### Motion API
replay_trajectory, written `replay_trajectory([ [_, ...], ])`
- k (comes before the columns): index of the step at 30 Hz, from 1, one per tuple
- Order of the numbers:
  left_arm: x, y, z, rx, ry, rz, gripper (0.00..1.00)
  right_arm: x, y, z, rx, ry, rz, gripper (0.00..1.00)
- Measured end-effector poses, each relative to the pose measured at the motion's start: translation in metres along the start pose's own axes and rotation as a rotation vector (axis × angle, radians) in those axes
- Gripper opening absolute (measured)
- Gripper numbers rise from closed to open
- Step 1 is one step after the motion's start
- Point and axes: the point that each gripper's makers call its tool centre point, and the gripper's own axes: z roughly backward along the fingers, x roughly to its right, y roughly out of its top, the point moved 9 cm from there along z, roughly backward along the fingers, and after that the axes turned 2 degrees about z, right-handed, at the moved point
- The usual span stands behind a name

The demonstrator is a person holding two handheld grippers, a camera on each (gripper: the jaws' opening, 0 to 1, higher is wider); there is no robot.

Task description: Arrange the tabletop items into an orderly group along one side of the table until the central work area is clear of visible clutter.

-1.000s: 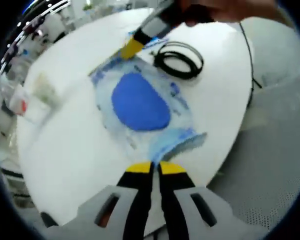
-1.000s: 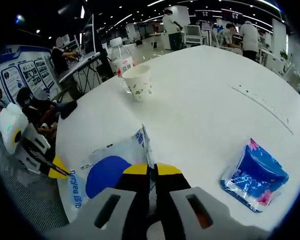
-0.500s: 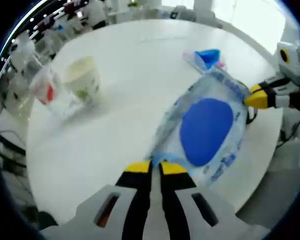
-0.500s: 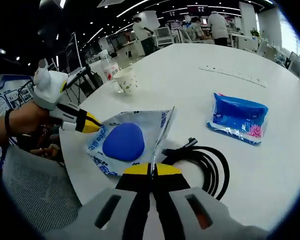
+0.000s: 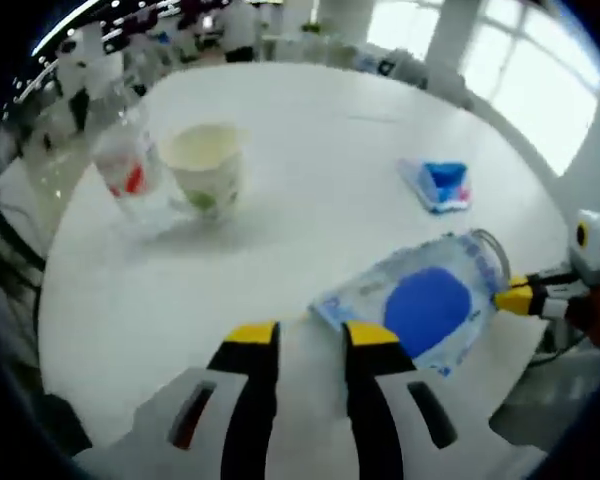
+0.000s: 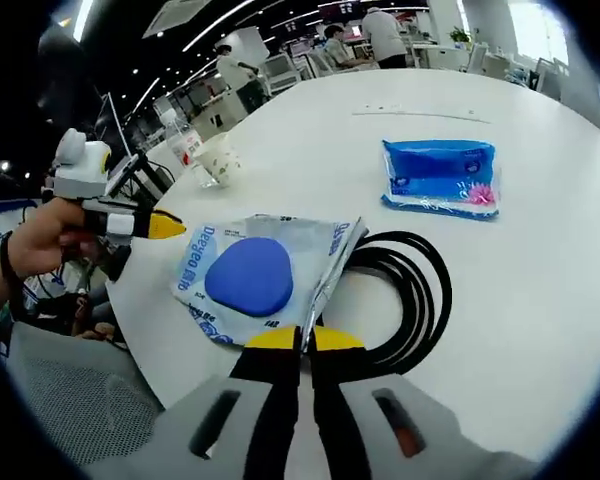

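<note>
A clear plastic bag with a blue oval pad point(image 6: 252, 276) lies flat near the table's edge, its right side resting over a black cable coil point(image 6: 408, 292). My right gripper point(image 6: 302, 340) is shut on the bag's near corner. In the left gripper view that gripper point(image 5: 514, 297) pinches the far end of the bag point(image 5: 426, 306). My left gripper point(image 5: 312, 337) stands open just short of the bag, with nothing between its jaws. In the right gripper view the left gripper point(image 6: 162, 226) hovers beside the bag's left edge, held by a hand.
A blue tissue pack point(image 6: 441, 175) lies further in on the white round table point(image 6: 540, 300). A paper cup point(image 5: 208, 170) and a water bottle point(image 5: 128, 178) stand together at the far side. Chairs and people are beyond the table edge.
My left gripper has let go of the bag's edge, opened and drawn back a little. The bag has settled flat, and the right gripper stays shut on its corner.
</note>
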Motion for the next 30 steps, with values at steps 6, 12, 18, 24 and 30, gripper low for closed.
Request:
replay_trajectory([
  [6,0.003,-0.022,0.007,0.050,-0.002,0.161,0.16,0.002,-0.001,0.002,-0.027,0.001,-0.001,0.07],
  [12,0.016,-0.035,0.001,0.007,-0.029,0.158,0.15,0.007,0.002,0.002,-0.024,-0.004,-0.028,0.16],
  [18,0.025,-0.040,-0.009,-0.033,-0.058,0.190,0.22,0.006,0.012,-0.003,-0.014,0.010,-0.025,0.14],
  [24,0.026,-0.040,-0.011,-0.033,-0.034,0.168,0.21,0.009,0.015,-0.005,-0.016,0.005,-0.049,0.10],
  [30,0.024,-0.045,-0.013,-0.063,-0.001,0.142,0.06,0.012,0.014,-0.006,-0.014,0.002,-0.094,0.05],
])
